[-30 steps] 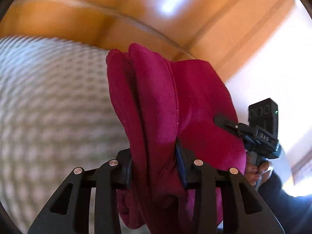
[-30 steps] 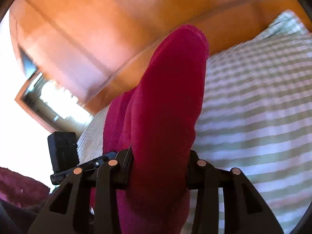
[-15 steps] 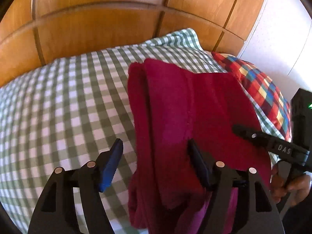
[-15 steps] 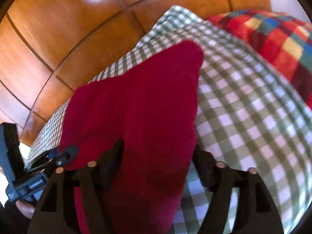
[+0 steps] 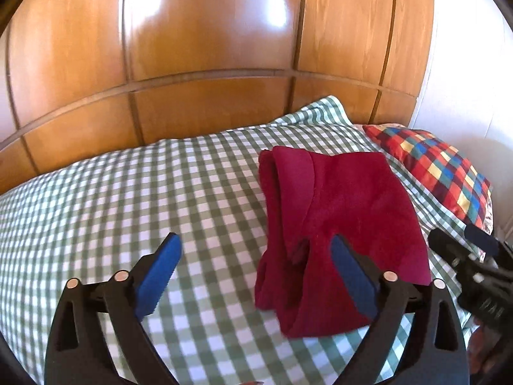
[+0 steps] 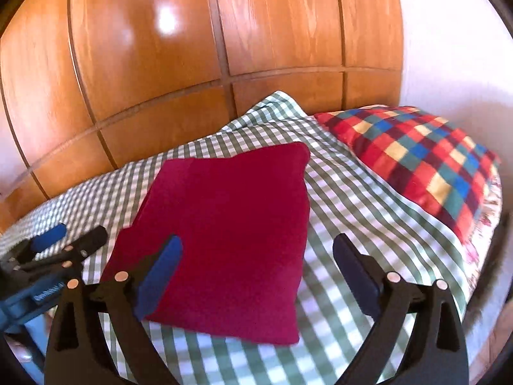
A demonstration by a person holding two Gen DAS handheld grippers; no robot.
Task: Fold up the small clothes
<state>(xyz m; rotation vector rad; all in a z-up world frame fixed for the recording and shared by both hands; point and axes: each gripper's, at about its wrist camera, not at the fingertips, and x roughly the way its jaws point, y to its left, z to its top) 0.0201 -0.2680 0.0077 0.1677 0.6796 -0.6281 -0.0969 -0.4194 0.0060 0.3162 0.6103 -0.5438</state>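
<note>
Both grippers are letting go of the red garment, which a sec ago was pinched up between each pair of pads w/ the view tipped up at the wood, and is now lying flat. Wooden panel wall is filling the top half of both views, w/ a pale wall to the right. Below it the green-checked bedspread is spreading across the bed, a corner of it riding up against the panels. Multicolour checked pillow is lying at the right end, near the garment but not touching it. Garment is sitting folded into a rough rectangle on the bedspread, right of centre in the left view, layered folds showing along its left edge. Left gripper is opening, jaws spread wide, blue pads clear of the cloth; garment's near-left part is lying between them but nothing is pressing on it. Right gripper is opening too, jaws wide, its left pad over the garment's near edge, no pinch. Each gripper is showing at the edge of the other's view, approx. level w/ the garment's near corners. Hand under the right one is barely visible, too dark to tell more.
</note>
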